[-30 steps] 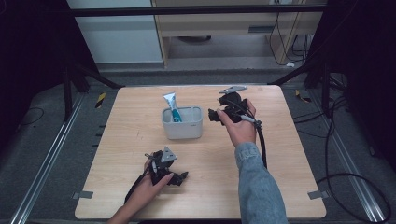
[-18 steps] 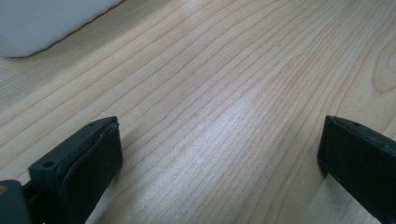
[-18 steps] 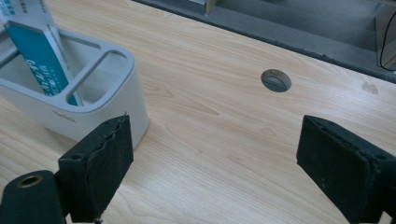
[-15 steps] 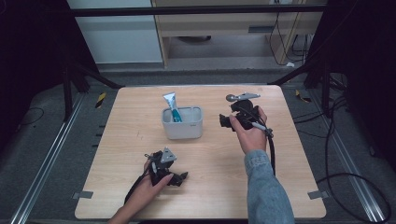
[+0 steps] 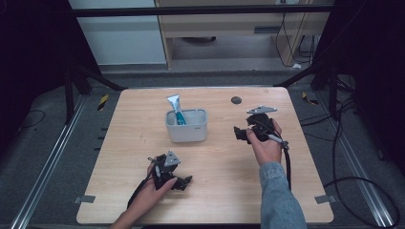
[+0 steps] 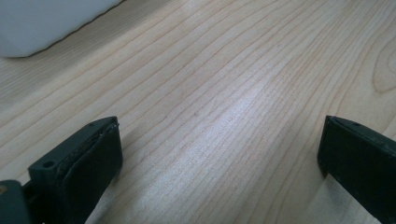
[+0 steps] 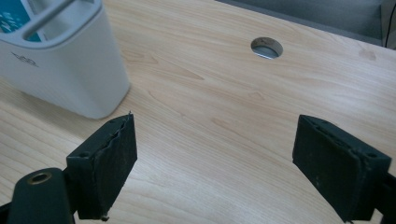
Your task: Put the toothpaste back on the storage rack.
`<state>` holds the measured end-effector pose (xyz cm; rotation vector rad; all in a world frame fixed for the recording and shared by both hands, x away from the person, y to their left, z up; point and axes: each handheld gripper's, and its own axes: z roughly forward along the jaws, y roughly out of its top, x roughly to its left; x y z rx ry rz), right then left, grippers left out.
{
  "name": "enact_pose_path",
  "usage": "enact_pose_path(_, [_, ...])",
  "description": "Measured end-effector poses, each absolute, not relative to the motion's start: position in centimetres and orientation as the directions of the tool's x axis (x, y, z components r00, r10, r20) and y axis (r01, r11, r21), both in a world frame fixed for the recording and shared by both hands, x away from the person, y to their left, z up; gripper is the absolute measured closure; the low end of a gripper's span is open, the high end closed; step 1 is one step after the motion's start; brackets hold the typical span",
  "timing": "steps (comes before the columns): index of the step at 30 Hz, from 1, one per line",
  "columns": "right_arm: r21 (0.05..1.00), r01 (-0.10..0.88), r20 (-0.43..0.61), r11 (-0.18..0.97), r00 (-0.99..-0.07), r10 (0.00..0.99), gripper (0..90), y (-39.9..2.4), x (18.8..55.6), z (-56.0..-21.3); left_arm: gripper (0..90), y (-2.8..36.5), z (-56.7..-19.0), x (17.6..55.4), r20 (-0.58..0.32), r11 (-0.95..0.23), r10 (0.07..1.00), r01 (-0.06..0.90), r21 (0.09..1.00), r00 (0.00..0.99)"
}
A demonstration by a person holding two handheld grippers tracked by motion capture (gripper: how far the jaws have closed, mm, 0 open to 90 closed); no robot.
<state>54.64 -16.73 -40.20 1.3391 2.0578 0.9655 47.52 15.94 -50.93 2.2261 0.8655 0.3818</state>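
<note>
Drawn back right from the white holder: right tool, jaws wide, empty. Left tool low over the wooden surface, wide too. Toothpaste tube upright in holder.

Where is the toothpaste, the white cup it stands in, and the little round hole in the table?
toothpaste (image 5: 175,106): high view, on the tube's upper end above the rim.
white cup (image 5: 187,132): high view, on its front wall.
round hole (image 7: 266,47): right gripper view, at its middle.
</note>
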Motion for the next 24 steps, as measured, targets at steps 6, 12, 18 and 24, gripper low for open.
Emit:
enact_pose_path(6, [0.769, 0.588, -0.029, 0.252, -0.361, 0.932, 13.9, -18.4, 54.2, -41.8, 0.0, 16.0, -50.9, 47.5, 0.02, -0.53, 0.679, 0.471, 0.706, 0.734])
enact_pose_path(12, [0.76, 0.599, -0.041, 0.254, -0.345, 0.938, 13.4, -19.6, 53.7, -43.3, 0.0, 16.0, -50.9, 47.5, 0.02, -0.53, 0.679, 0.471, 0.706, 0.734])
enact_pose_path(18, [0.753, 0.614, -0.041, 0.237, -0.315, 0.948, 13.0, -20.6, 53.3, -44.7, 0.0, 16.0, -50.9, 47.5, 0.02, -0.53, 0.679, 0.471, 0.706, 0.734])
enact_pose_path(24, [0.745, 0.63, -0.041, 0.218, -0.283, 0.958, 13.1, -21.5, 53.1, -45.8, 0.0, 16.0, -50.9, 47.5, 0.02, -0.53, 0.679, 0.471, 0.706, 0.734])
